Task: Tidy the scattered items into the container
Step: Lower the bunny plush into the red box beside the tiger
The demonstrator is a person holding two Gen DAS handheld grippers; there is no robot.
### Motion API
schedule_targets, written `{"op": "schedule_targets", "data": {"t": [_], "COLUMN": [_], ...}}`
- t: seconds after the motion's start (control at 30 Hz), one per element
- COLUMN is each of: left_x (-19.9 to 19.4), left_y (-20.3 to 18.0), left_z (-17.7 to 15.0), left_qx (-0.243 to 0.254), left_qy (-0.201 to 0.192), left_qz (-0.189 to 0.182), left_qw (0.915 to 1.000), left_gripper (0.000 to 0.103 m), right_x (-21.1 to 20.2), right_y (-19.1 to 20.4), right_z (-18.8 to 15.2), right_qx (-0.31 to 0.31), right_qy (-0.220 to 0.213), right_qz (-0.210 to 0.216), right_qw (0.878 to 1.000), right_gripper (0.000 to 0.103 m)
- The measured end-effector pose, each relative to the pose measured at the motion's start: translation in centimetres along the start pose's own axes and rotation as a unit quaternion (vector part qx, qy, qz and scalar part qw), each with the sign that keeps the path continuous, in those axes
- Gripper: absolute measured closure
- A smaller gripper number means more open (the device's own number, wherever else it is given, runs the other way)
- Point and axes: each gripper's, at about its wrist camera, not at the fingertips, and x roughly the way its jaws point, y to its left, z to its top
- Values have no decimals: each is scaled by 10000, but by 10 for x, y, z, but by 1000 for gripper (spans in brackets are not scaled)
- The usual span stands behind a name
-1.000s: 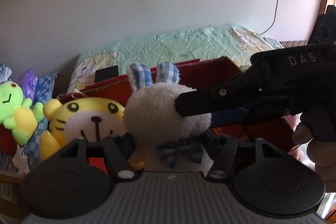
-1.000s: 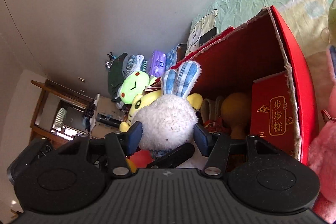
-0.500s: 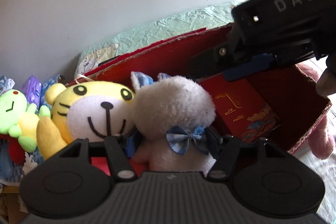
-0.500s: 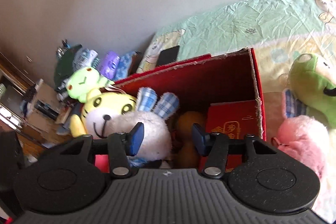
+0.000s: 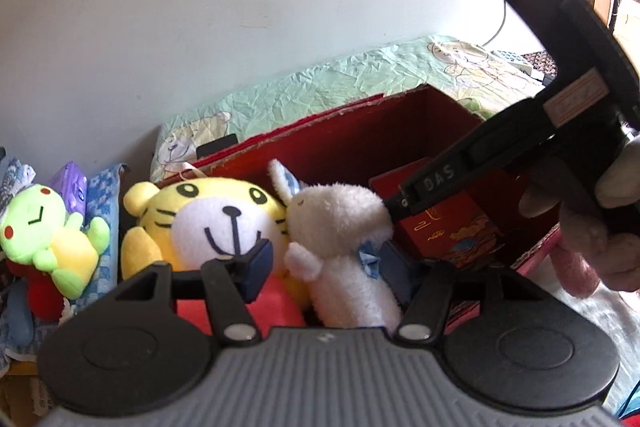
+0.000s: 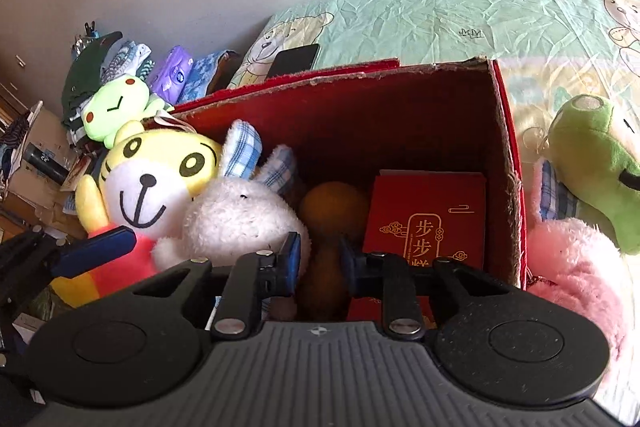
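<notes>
Now our right gripper (image 6: pixel 319 263) has let go; its jaws just closed narrow on nothing. Our left gripper's (image 5: pixel 326 265) jaws loosely flank the white bunny (image 5: pixel 340 227) inside the red box (image 6: pixel 508 163).

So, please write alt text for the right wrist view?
A red cardboard box on a bed holds a white plush rabbit with blue checked ears, a yellow plush tiger and a small red gift box. Pink and green plush toys lie outside.

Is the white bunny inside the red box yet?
Inside. The white bunny sits within the red box walls, beside the yellow tiger.
</notes>
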Motion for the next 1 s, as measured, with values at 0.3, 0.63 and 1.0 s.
{"op": "schedule_targets", "data": {"t": [0.3, 0.63, 1.0], "left_x": [30, 25, 41], "left_y": [-1, 1, 0], "left_z": [-7, -6, -2], "left_qx": [-318, -350, -844], "left_qy": [487, 476, 788], "left_qz": [-184, 20, 99], "left_qw": [9981, 9982, 9933], "left_gripper": [52, 52, 52], "right_x": [-18, 7, -10], "right_y": [0, 27, 11], "right_z": [-1, -3, -4], "right_qx": [-148, -335, -50], "right_qy": [-89, 41, -80], "right_qz": [112, 410, 628], "right_qw": [9998, 9986, 9980], "right_gripper": [76, 78, 73]}}
